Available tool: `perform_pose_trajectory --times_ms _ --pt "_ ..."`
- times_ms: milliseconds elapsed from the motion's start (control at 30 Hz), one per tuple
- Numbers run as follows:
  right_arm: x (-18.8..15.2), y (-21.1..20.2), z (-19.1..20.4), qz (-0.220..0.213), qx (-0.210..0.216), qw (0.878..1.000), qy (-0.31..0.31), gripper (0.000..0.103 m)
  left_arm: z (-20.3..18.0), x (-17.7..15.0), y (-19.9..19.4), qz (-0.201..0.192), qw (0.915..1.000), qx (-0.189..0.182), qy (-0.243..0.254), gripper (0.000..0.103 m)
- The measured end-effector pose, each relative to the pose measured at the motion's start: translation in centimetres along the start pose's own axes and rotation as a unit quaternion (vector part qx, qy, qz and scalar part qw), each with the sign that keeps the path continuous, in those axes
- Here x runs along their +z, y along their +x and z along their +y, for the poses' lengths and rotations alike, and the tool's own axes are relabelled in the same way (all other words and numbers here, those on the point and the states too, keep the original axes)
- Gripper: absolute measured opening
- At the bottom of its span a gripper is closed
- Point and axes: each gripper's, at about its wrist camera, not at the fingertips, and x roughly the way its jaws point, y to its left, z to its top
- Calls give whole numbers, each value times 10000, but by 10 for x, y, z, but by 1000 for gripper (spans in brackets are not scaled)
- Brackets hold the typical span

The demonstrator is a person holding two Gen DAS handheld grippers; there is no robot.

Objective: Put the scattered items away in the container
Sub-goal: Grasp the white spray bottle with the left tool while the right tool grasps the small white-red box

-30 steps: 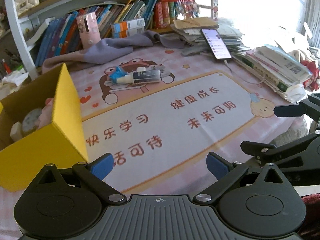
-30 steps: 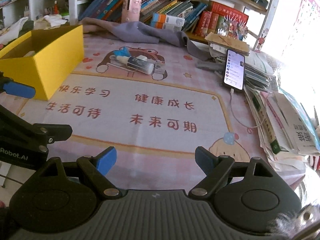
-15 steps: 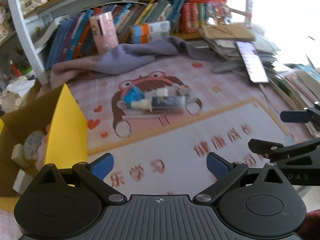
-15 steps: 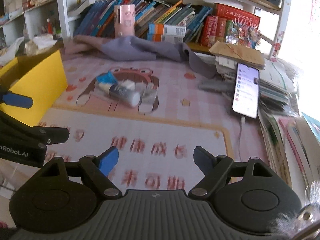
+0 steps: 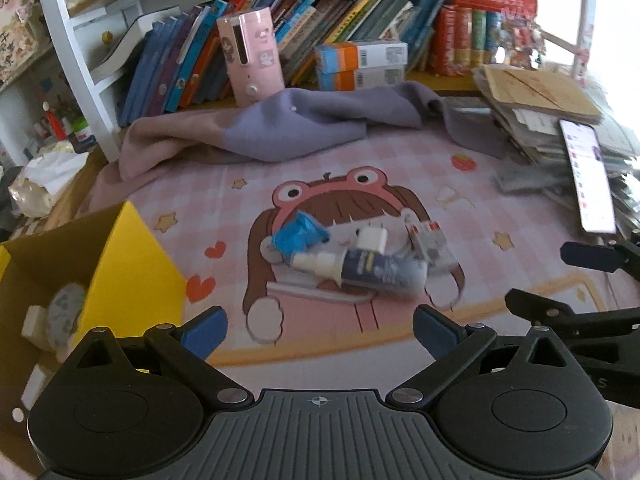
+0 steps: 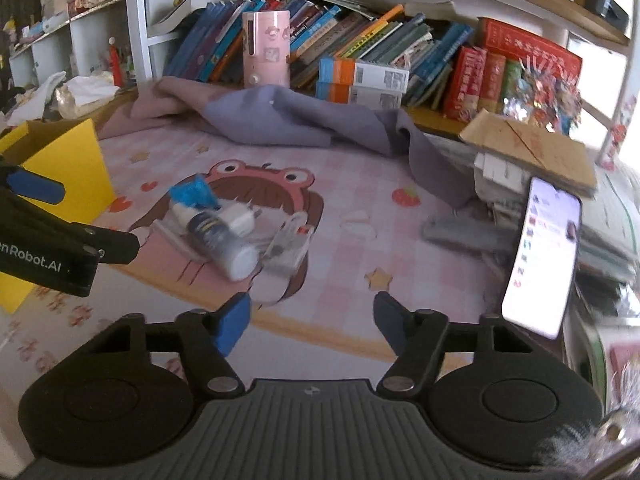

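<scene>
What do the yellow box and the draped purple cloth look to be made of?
Yellow open-topped box: apparently cardboard, matte yellow outside, plain brown inside, with flat, stiff, creased walls. Draped purple-grey cloth: soft, matte fabric, possibly fleece, lying in loose folds.

Your left tongs (image 5: 320, 330) and right tongs (image 6: 310, 322) look matt black plastic, ribbed grey housing, bright metal pivot screws, blue rubbery-looking fingertips (image 5: 204, 330). The bench is covered by a smooth printed mat (image 5: 400, 160), pink check, slight sheen. The yellow box (image 5: 132, 264) is matt cardboard, raw brown inside. The spray bottle (image 5: 360, 270) is glossy plastic with a white cap; the charger plug (image 5: 372, 238) is smooth white plastic with metal prongs; the blue packet (image 5: 300, 236) is crinkly and shiny. The purple cloth (image 5: 296, 128) is soft and matt. The phone (image 6: 544, 256) has a glossy glass screen. The books (image 6: 360, 40) have paper spines.
</scene>
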Motion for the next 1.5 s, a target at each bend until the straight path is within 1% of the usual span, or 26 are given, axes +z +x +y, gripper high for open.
perform_pose_trajectory --times_ms 100,200,267,400,500,667,767,800,933,1033,1067,1100,1167,1200,1267,1333,1400,1500 --pt "11 18 -3 -66 104 9998 -176 64 -3 7 9 81 9999 129 -62 101" --pt "19 34 0 -188 194 9986 -459 64 -5 10 11 119 9998 164 -56 101" --pt "21 45 2 -220 250 9978 -573 62 -6 9 12 193 9996 218 -8 101" --pt "21 71 3 -181 328 9982 -465 52 -4 8 15 258 9991 319 -66 101" --pt "20 86 3 -252 307 9989 -257 50 -2 11 20 250 9989 325 -227 101" --pt "19 108 2 -108 352 9993 114 47 -2 18 36 282 9984 165 -467 100" --pt "17 112 0 -15 368 9993 110 36 -3 23 50 360 9976 -19 -586 100" --pt "16 110 -2 -7 363 9993 100 29 -3 24 54 392 9970 -84 -661 99" --pt "8 100 -17 30 308 9994 130 28 -5 26 74 567 9921 -355 -1057 98" --pt "-2 89 -27 70 254 9995 155 28 -8 25 86 669 9894 -353 -1236 92" --pt "-5 85 -29 79 245 9995 155 28 -8 25 88 685 9885 -409 -1285 88" --pt "-8 81 -31 82 242 9996 153 28 -9 26 92 759 9879 -446 -1280 81" --pt "-14 75 -32 75 245 9996 129 28 -13 28 100 921 9884 -458 -1122 75" --pt "-17 72 -31 67 249 9996 99 28 -15 28 103 963 9889 -486 -1025 69" --pt "-21 68 -29 49 257 9997 6 28 -21 27 104 972 9913 -379 -806 61" --pt "-22 65 -28 66 286 9996 -57 28 -23 25 100 990 9917 -398 -716 55" --pt "-23 63 -29 111 322 9994 -42 28 -23 21 96 1016 9918 -441 -645 41" --pt "-26 59 -29 151 339 9993 -95 28 -18 13 88 1036 9922 -458 -524 31"
